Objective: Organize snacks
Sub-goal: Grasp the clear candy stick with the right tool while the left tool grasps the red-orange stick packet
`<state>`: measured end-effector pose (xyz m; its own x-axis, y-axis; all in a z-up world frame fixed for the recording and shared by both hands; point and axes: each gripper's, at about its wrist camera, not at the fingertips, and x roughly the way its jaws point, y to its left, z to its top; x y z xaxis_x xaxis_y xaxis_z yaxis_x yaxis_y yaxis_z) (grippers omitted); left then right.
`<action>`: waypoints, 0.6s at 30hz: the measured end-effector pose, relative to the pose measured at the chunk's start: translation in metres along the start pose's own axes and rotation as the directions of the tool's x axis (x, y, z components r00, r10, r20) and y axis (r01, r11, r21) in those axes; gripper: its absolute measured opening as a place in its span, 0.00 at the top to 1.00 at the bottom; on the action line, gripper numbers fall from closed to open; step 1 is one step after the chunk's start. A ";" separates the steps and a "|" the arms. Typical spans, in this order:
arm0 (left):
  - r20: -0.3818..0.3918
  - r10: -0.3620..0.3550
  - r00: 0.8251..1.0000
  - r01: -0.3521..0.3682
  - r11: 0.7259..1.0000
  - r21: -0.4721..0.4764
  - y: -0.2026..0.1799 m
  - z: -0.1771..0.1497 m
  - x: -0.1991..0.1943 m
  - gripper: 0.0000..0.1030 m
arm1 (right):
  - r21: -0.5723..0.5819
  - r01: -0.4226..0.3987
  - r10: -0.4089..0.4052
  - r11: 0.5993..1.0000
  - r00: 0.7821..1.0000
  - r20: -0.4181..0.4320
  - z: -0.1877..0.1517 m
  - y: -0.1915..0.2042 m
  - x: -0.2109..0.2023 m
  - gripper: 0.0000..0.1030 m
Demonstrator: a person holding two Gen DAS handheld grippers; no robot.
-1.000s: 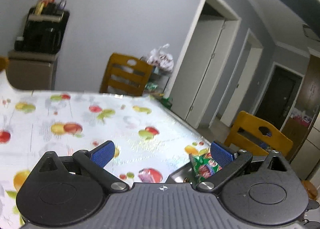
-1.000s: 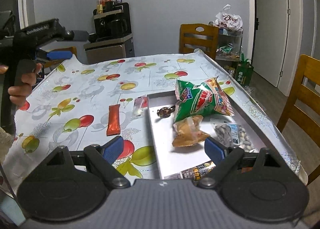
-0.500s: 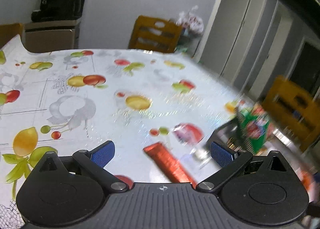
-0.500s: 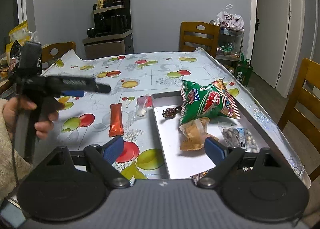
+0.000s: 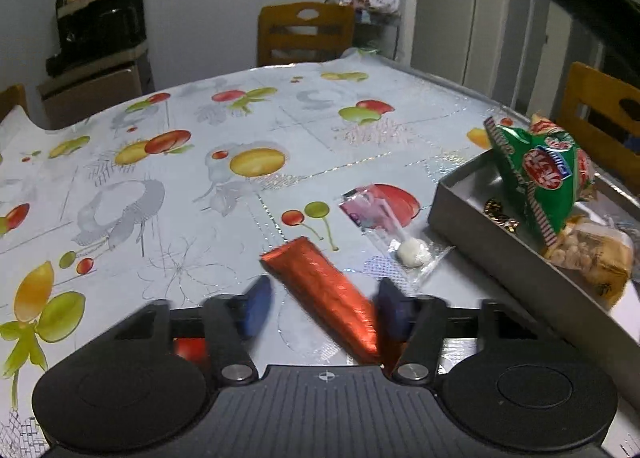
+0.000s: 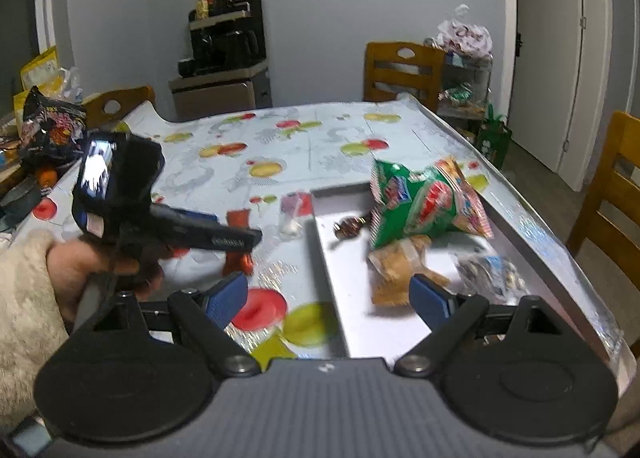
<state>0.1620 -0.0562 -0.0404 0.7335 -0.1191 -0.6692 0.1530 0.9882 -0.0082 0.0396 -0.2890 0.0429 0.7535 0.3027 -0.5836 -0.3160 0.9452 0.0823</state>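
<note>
A red foil stick snack [image 5: 320,290] lies on the fruit-print tablecloth, just left of a grey tray [image 5: 500,258]. My left gripper [image 5: 323,312] is low over it and its jaws are closing. The stick lies between the blue pads: the right one is at the stick's near end, and a gap remains at the left one. In the right wrist view, a hand holds the left gripper [image 6: 236,242] over the red stick [image 6: 240,262]. My right gripper [image 6: 328,298] hangs open and empty above the tray's [image 6: 332,258] near left edge.
The tray holds a green snack bag [image 6: 420,202], a tan packet [image 6: 400,266], a clear nut packet [image 6: 488,270] and a brown wrapped candy [image 6: 352,226]. A clear packet with a white sweet [image 5: 384,234] lies beside the tray. Wooden chairs [image 6: 400,70] ring the table.
The left gripper came down toward the table and over the red stick, and its jaws narrowed from wide open. The right gripper stayed where it was.
</note>
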 end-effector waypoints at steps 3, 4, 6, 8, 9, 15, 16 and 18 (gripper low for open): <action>-0.001 -0.007 1.000 0.007 1.000 0.010 0.003 -0.001 -0.005 0.68 | -0.021 -0.008 0.008 1.000 1.000 0.017 0.008 0.011 0.011 0.14; -0.003 -0.015 1.000 0.015 1.000 0.010 0.006 -0.003 -0.007 0.72 | -0.029 -0.010 0.010 1.000 1.000 0.016 0.011 0.015 0.015 0.14; -0.003 -0.026 1.000 0.026 1.000 0.004 0.012 -0.008 -0.013 0.75 | -0.057 -0.001 0.001 0.998 1.000 0.010 0.020 0.024 0.025 0.14; 0.012 -0.031 0.999 0.031 1.000 0.003 0.018 -0.014 -0.017 0.76 | -0.090 0.011 -0.010 0.996 1.000 0.008 0.030 0.032 0.036 0.14; 0.024 -0.030 0.999 0.030 1.000 0.002 0.020 -0.017 -0.019 0.76 | -0.102 0.012 -0.011 0.995 1.000 0.006 0.035 0.036 0.043 0.14; 0.073 -0.024 0.997 0.026 0.999 -0.019 0.034 -0.025 -0.022 0.77 | -0.122 -0.018 0.017 0.992 1.000 -0.007 0.056 0.058 0.093 0.31; 0.075 -0.036 0.997 0.038 0.999 -0.032 0.037 -0.025 -0.023 0.77 | -0.121 -0.014 0.013 0.993 1.000 -0.011 0.057 0.061 0.102 0.36; 0.077 -0.057 0.995 0.061 0.997 -0.055 0.042 -0.025 -0.022 0.77 | -0.127 0.003 -0.006 0.992 1.000 -0.025 0.059 0.067 0.119 0.44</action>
<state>0.1355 -0.0101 -0.0441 0.7722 -0.1819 -0.6088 0.1610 0.9829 -0.0896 0.1423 -0.1826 0.0265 0.7408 0.2940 -0.6039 -0.3844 0.9229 -0.0222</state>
